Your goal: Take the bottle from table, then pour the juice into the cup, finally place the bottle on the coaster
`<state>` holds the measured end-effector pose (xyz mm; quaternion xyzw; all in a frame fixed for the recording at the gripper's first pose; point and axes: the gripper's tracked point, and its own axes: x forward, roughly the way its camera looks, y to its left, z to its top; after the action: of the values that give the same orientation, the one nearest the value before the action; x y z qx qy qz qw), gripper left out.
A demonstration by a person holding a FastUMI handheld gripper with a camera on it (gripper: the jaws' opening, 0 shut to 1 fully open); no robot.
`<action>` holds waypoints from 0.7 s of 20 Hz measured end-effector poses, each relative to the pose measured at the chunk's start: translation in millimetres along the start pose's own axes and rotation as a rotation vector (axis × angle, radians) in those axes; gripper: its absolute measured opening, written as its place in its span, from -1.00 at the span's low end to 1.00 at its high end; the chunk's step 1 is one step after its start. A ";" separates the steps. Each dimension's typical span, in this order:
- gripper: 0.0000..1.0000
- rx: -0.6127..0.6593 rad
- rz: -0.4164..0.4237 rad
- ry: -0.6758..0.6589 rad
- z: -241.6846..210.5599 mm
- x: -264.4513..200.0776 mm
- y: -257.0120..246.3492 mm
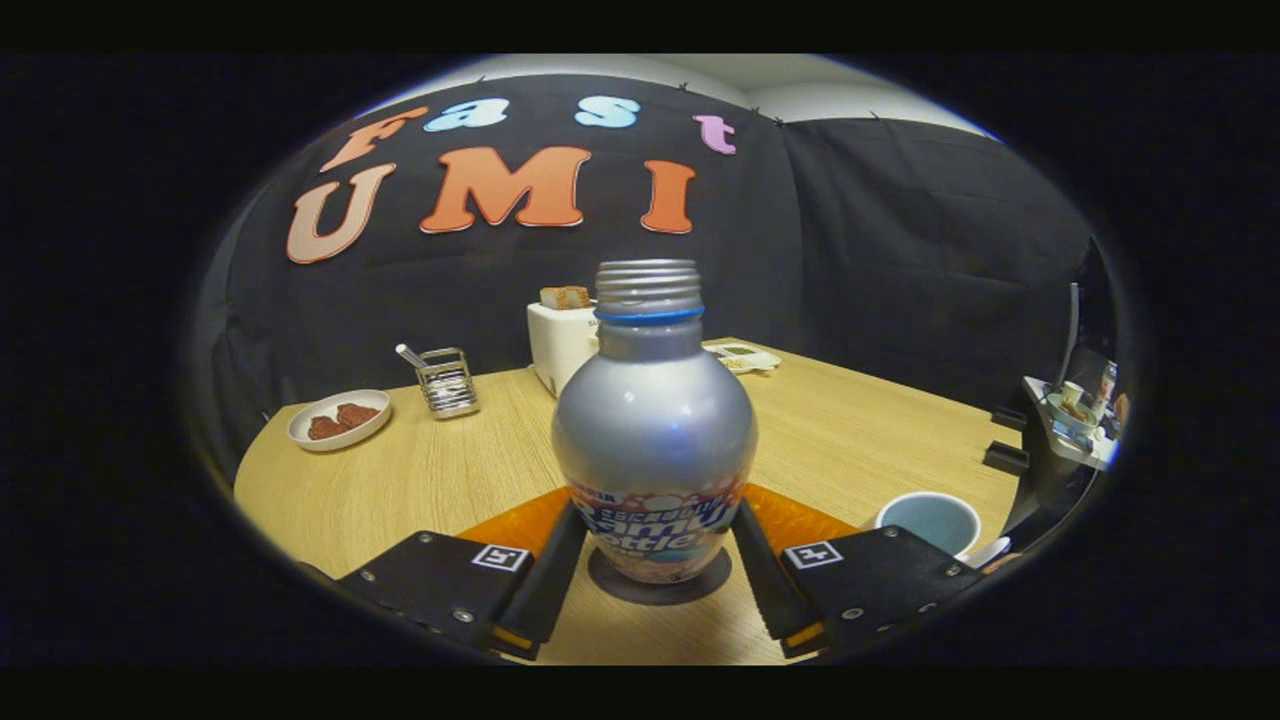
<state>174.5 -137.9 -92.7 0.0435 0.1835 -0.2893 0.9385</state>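
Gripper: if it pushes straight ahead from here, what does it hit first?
The bottle, standing on the dark coaster right between the gripper fingers. They flank its lower body; contact is unclear. Past it, probably the toaster.

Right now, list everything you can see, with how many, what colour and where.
Silver metal bottle: one, uncapped, between the fingers, standing on the coaster.
Round dark coaster: one, under the bottle.
Pale blue cup: one, right of the bottle.
White toaster: one, behind the bottle, toast in it.
Wire rack: one, silver, left of the toaster.
White plate: one, brown food, far left.
Wooden table: one, light.
Gripper: one, fingers beside the bottle, contact unclear.
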 end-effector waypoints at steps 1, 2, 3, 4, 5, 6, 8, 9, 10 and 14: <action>0.56 -0.012 -0.012 0.004 -2.8 1.6 -3.0; 0.56 -0.019 -0.016 0.009 -6.4 3.7 -2.8; 0.55 -0.016 -0.017 0.011 -8.8 4.7 -2.0; 0.57 -0.010 -0.013 0.017 -11.8 6.4 -2.0; 0.57 -0.002 -0.008 0.022 -14.1 8.2 -0.2; 0.58 0.005 -0.001 0.029 -17.1 9.2 0.6; 0.58 0.019 0.020 0.031 -19.4 10.5 5.1; 0.59 0.015 0.017 0.038 -21.8 10.9 4.4; 0.60 0.009 0.011 0.043 -25.8 12.2 2.6; 0.67 -0.012 0.016 0.022 -24.5 11.8 0.8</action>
<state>176.1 -138.9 -119.8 0.0424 0.1952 -0.2801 0.9390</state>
